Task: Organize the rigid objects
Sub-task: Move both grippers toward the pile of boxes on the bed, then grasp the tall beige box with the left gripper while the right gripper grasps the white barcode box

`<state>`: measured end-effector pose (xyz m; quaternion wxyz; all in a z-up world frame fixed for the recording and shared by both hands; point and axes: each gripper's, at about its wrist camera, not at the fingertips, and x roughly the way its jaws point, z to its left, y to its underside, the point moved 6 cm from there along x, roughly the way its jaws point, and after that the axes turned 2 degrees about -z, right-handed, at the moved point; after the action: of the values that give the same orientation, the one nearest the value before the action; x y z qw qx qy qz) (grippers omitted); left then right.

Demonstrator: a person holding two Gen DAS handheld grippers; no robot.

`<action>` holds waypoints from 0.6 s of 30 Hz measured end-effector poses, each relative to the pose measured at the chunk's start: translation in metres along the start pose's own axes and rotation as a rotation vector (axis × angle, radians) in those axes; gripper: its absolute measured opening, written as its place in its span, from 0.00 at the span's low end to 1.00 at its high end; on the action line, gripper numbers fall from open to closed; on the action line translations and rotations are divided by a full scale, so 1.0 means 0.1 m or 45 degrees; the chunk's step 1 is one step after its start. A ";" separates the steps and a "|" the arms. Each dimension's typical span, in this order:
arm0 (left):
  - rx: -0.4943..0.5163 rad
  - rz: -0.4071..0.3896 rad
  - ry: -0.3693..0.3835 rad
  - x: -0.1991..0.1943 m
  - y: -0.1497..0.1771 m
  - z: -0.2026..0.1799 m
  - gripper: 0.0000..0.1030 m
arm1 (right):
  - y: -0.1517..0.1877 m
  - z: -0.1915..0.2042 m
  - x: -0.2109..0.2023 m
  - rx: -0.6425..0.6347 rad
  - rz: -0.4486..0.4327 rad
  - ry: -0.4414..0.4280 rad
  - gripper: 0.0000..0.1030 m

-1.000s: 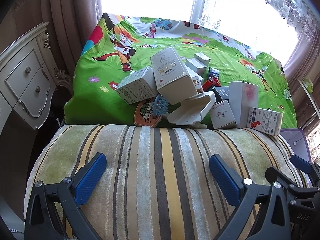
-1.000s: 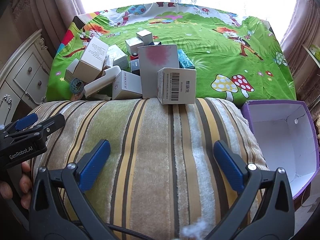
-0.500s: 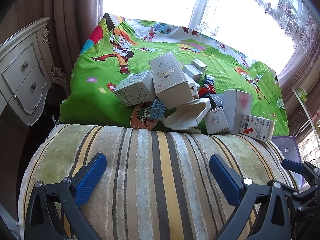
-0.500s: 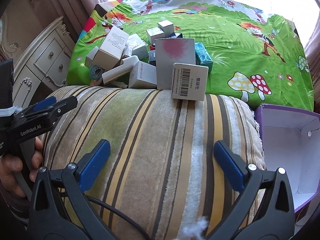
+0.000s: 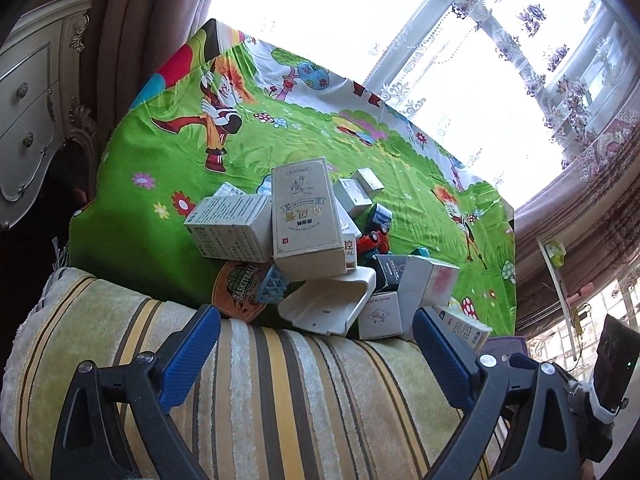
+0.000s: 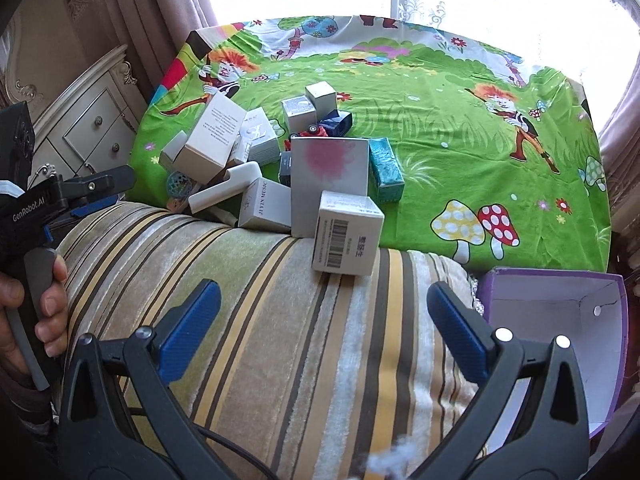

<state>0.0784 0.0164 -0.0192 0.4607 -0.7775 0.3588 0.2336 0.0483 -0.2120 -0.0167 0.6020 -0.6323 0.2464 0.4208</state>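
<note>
A heap of small cartons lies on the green cartoon cloth (image 6: 460, 140). In it are a tall beige box (image 5: 306, 220), a printed white box (image 5: 230, 232), a white plastic case (image 5: 324, 306) and a red toy car (image 5: 372, 240). A barcode box (image 6: 346, 240) leans on the striped cushion (image 6: 280, 340), in front of a white box with a pink blotch (image 6: 328, 176) and a teal box (image 6: 386, 168). My left gripper (image 5: 314, 316) hovers over the cushion short of the heap, its jaws closing on nothing. My right gripper (image 6: 323, 288) is open and empty, just below the barcode box.
An open purple box (image 6: 560, 320) with a white inside stands at the cushion's right end. A cream chest of drawers (image 5: 28, 120) and curtains are on the left, bright windows behind. A hand (image 6: 44, 312) holds the left gripper (image 6: 100, 191) at the left edge.
Both grippers have moved forward over the cushion toward the heap and lifted a little. The left view has rolled, and its jaws stand slightly narrower.
</note>
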 end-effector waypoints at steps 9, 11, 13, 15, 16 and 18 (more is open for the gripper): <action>-0.252 0.091 0.144 0.33 -0.26 0.13 0.86 | -0.24 -0.18 0.28 0.052 0.012 0.000 1.00; -0.287 0.100 0.152 0.38 -0.31 0.15 0.86 | -0.26 -0.20 0.33 0.065 0.019 -0.009 1.00; -0.306 0.114 0.149 0.43 -0.34 0.16 0.86 | -0.29 -0.21 0.37 0.071 0.020 -0.015 1.00; -0.324 0.133 0.148 0.49 -0.35 0.17 0.86 | -0.32 -0.22 0.40 0.074 0.015 -0.016 1.00; -0.333 0.141 0.143 0.51 -0.35 0.17 0.86 | -0.33 -0.23 0.41 0.078 0.013 -0.018 1.00; -0.350 0.162 0.151 0.56 -0.34 0.17 0.86 | -0.35 -0.24 0.42 0.083 0.009 -0.021 1.00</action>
<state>0.1395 0.0236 -0.0471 0.3123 -0.8214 0.3985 0.2628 0.1045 -0.2213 -0.0342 0.6227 -0.6081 0.2572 0.4200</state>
